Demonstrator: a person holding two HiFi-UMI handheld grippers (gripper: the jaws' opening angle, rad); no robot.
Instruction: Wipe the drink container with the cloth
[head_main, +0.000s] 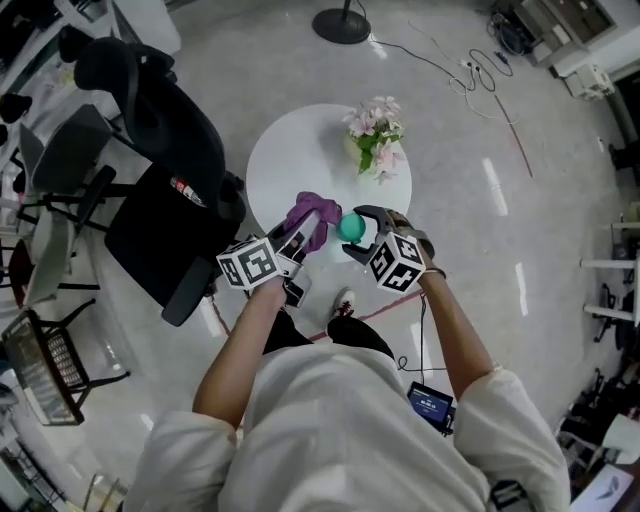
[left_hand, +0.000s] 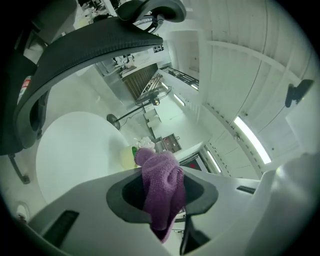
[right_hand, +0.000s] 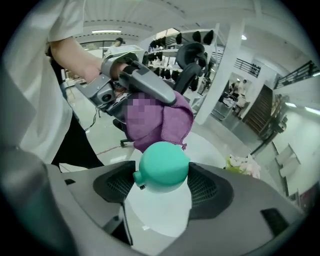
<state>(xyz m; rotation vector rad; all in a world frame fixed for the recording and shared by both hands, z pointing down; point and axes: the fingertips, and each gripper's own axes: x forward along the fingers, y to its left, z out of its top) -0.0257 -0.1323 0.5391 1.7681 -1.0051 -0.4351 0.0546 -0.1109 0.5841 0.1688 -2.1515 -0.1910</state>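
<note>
A white drink container with a teal cap sits between the pads of my right gripper, which is shut on its body and holds it in the air. In the head view the teal cap shows just left of the right gripper, over the near edge of the table. My left gripper is shut on a purple cloth, which bunches up out of its jaws. The cloth hangs right behind the cap, touching or nearly touching it.
A round white table stands in front, with a vase of pink flowers at its far right. A black office chair is close on the left. A wire basket and cables lie on the floor.
</note>
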